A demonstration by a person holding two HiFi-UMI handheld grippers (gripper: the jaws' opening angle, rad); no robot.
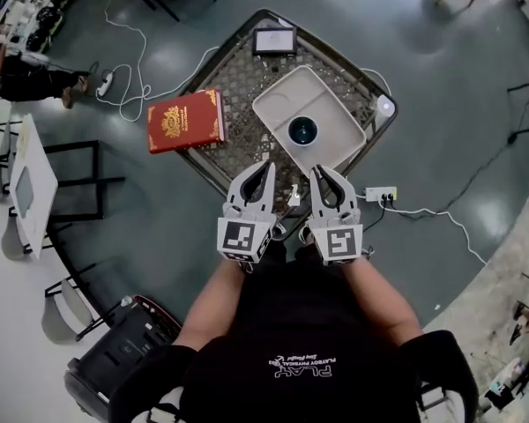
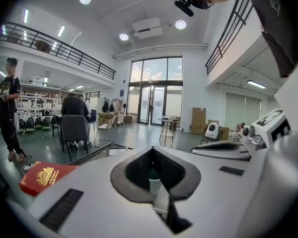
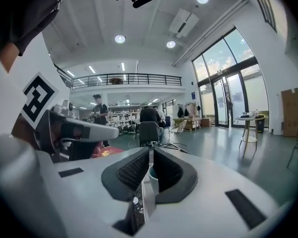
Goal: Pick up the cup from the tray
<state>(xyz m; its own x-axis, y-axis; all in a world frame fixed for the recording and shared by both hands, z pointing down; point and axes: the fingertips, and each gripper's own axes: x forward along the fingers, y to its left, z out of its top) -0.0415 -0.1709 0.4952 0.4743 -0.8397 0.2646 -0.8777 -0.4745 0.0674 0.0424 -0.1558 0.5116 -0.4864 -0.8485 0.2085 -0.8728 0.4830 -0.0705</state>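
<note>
A white cup with a dark blue inside (image 1: pixel 302 130) stands upright on the near part of a cream tray (image 1: pixel 278 104), which lies on a square mesh table (image 1: pixel 220 159). Both grippers hover side by side just short of the tray's near corner, pointing at it. My left gripper (image 1: pixel 265 168) has its tips together with nothing in them, and my right gripper (image 1: pixel 319 172) is shut and empty too. In the left gripper view the cup (image 2: pixel 154 185) peeks through the slot under the closed tips (image 2: pixel 153 150). In the right gripper view the cup (image 3: pixel 152 174) shows below the closed tips (image 3: pixel 151 150).
A red book (image 1: pixel 185 120) lies on the table's left corner, a small dark screen (image 1: pixel 274 40) at its far corner, a white round device (image 1: pixel 385 106) at the right. A power strip (image 1: pixel 381 194) and cables lie on the floor. A white side table (image 1: pixel 31 183) stands left.
</note>
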